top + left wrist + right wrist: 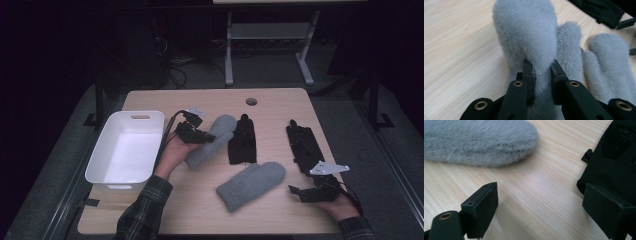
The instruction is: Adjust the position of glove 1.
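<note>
The left tool (pixel 541 70) pinches a fluffy grey mitten (pixel 529 32) near its cuff; it looks soft, light and floppy. The right tool (pixel 541 202), jaws spread, rests on the desk (pixel 536 185) beside a second grey mitten (pixel 479 142).

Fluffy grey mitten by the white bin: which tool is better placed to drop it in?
Left. The left tool already pinches that fluffy grey mitten beside the white plastic bin; the right tool sits open, far off.

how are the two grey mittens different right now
The left gripper pinches one grey mitten, while the other grey mitten lies free on the table. The gripped one sits beside the white bin; the free one lies nearer the right gripper. Both look fluffy and alike.
</note>
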The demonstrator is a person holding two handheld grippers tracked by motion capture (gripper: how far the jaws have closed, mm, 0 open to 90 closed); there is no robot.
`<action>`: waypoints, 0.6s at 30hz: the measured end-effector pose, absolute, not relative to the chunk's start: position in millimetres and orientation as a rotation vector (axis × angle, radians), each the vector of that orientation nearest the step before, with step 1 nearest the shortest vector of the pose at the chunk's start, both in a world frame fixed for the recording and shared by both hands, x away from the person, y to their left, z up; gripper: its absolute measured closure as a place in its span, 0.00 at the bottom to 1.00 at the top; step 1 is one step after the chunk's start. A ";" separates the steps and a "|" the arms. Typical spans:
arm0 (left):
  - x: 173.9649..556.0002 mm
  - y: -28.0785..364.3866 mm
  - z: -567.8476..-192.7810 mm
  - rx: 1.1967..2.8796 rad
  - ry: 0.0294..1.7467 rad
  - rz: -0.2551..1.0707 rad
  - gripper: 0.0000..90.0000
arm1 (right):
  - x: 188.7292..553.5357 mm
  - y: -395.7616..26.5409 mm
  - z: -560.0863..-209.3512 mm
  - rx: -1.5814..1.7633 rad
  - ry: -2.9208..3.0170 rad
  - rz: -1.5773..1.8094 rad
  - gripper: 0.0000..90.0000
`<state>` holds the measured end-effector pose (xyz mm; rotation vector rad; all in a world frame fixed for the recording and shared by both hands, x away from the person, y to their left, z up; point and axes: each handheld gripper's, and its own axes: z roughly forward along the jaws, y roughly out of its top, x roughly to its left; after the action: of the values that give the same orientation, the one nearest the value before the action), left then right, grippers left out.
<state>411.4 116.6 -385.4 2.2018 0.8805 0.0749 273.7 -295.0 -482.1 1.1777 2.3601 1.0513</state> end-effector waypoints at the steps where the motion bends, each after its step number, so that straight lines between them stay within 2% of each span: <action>1: 409.8 115.6 -384.4 2.207 0.871 0.076 0.87 | 273.7 -295.0 -482.1 1.178 2.360 1.051 0.15; 18: 384.1 79.6 -388.4 2.265 0.781 0.038 0.87 | 273.6 -294.9 -482.2 1.175 2.360 1.049 0.15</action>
<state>384.1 79.6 -388.4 2.2654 0.7807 0.0379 273.6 -294.9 -482.2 1.1751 2.3605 1.0486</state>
